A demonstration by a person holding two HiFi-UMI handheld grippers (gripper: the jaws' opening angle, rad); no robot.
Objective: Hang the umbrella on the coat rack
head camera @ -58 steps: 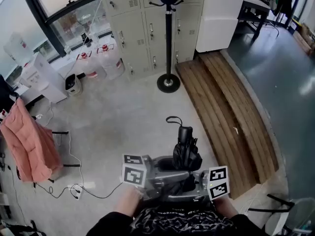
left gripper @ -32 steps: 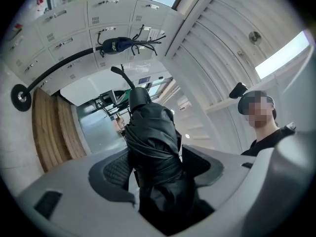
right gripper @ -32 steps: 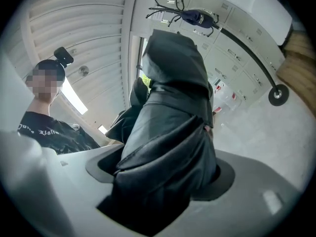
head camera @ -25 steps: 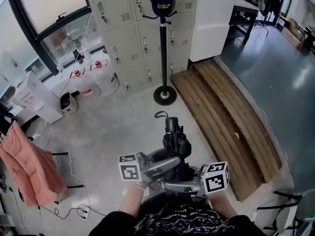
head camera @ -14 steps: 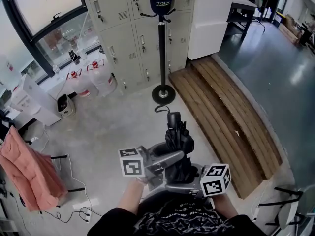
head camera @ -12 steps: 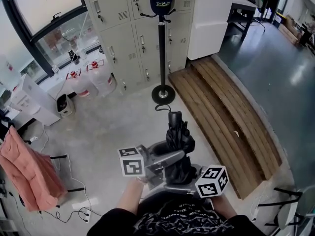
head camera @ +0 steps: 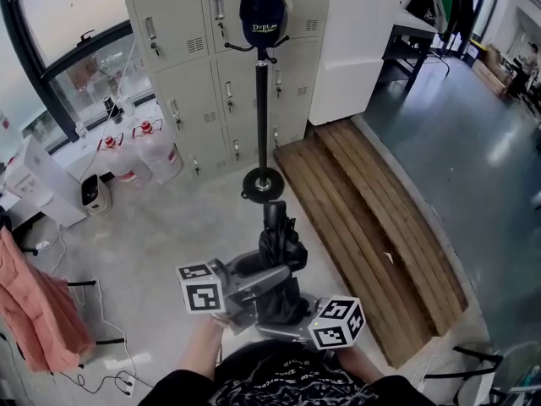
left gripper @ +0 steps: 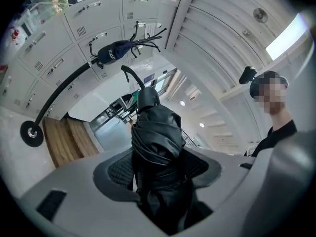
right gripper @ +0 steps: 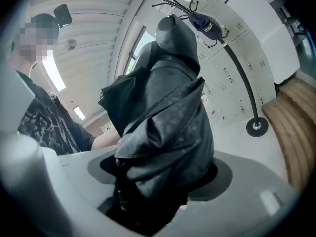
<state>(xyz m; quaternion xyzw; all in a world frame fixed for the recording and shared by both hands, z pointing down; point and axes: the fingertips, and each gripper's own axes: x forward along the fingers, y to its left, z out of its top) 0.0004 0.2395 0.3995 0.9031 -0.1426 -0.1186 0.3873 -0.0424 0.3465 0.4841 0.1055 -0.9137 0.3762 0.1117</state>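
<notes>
Gripping folded black fabric umbrella (head camera: 279,256) with left gripper (head camera: 262,279); closing right gripper (head camera: 292,315) jaws on same bundle. Pointing handle end toward tall black metal coat rack (head camera: 260,100) carrying navy cap (head camera: 260,15).

Beige lockers (head camera: 169,32) line the far wall, and a dark cap (head camera: 260,15) hangs high in front of them. Two water bottles (head camera: 156,149) stand on the floor at their foot, far left, near a white box (head camera: 42,180). A white cabinet (head camera: 351,49) stands right of the lockers. Wooden steps (head camera: 372,218) run along the right, beside dark grey flooring (head camera: 482,159). A pink cloth (head camera: 34,303) hangs at near left.
</notes>
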